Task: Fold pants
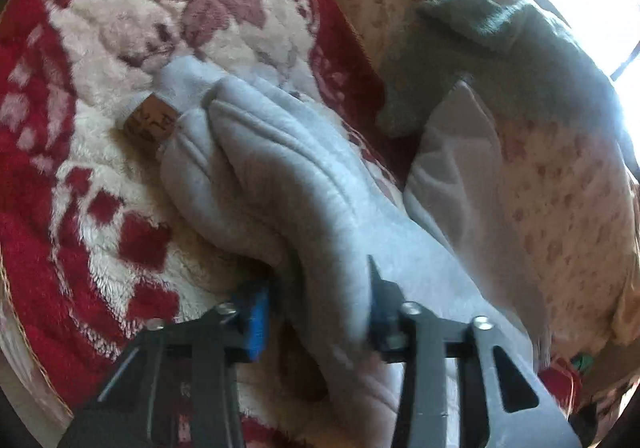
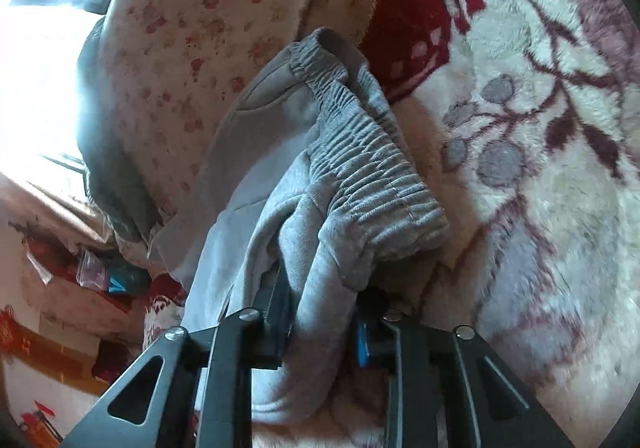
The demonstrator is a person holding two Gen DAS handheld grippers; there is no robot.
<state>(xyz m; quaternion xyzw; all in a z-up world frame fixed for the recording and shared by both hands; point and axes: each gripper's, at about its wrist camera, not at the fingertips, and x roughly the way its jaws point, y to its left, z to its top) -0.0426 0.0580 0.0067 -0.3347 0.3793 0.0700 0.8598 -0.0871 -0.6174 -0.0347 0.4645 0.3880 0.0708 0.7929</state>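
Observation:
Light grey sweatpants (image 1: 280, 176) lie bunched on a red and cream fleece blanket (image 1: 100, 48). One cuffed leg end with a brown label (image 1: 144, 124) points to the far left. My left gripper (image 1: 320, 300) is shut on a thick fold of the leg fabric, which fills the gap between its fingers. In the right wrist view the gathered elastic waistband (image 2: 368, 168) hangs over the blanket (image 2: 540, 128). There my right gripper (image 2: 324, 308) is shut on a bunch of the pants just below the waistband.
A floral-print sheet (image 1: 540, 188) covers the bed beside the blanket, with a darker grey garment (image 1: 500, 48) lying on it. Bright window light washes out the far edge. Past the bed's edge, low down, sits clutter (image 2: 100, 276) on shelves.

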